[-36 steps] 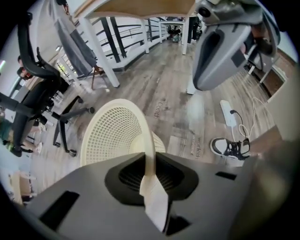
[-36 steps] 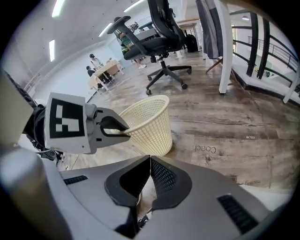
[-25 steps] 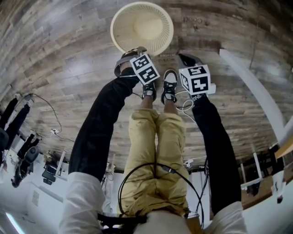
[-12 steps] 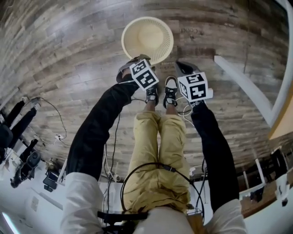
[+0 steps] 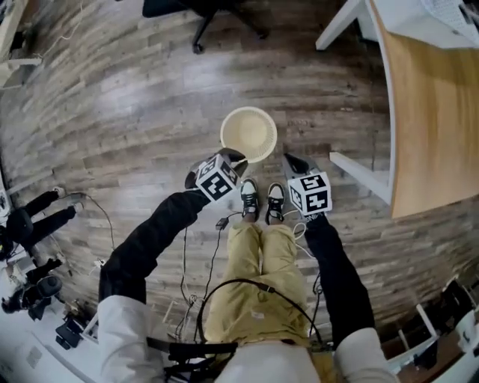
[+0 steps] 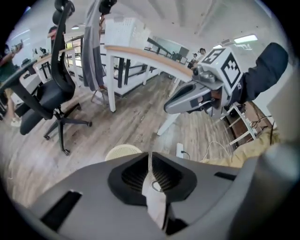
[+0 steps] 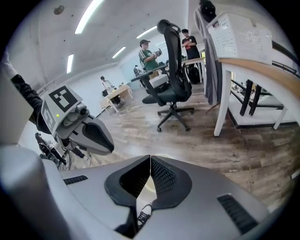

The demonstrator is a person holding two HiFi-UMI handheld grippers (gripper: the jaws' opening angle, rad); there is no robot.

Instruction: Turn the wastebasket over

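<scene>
The cream mesh wastebasket [image 5: 248, 133] stands on the wood floor with its open mouth up, just ahead of the person's shoes [image 5: 249, 198]. My left gripper [image 5: 236, 155] hangs above its near rim without touching it. Its jaws are closing, the tips meet, and nothing is between them [image 6: 150, 155]. Past the jaws the wastebasket [image 6: 123, 151] shows far below. My right gripper [image 5: 289, 159] is to the right of the basket, clear of it, with its jaws shut and empty [image 7: 150, 160]. Each gripper also appears in the other's view, the right gripper [image 6: 197, 96] and the left gripper [image 7: 89, 133].
A wooden-topped desk [image 5: 426, 112] with white legs [image 5: 359, 176] fills the right side. A black office chair [image 5: 202, 11] stands beyond the basket. Cables [image 5: 187, 254] trail over the floor by the person's left leg. People stand far back in the room [image 7: 147, 54].
Both grippers have risen well above the floor and away from the basket. The basket stays upright and looks smaller as the head view has pulled up. The desk and chair have come into view.
</scene>
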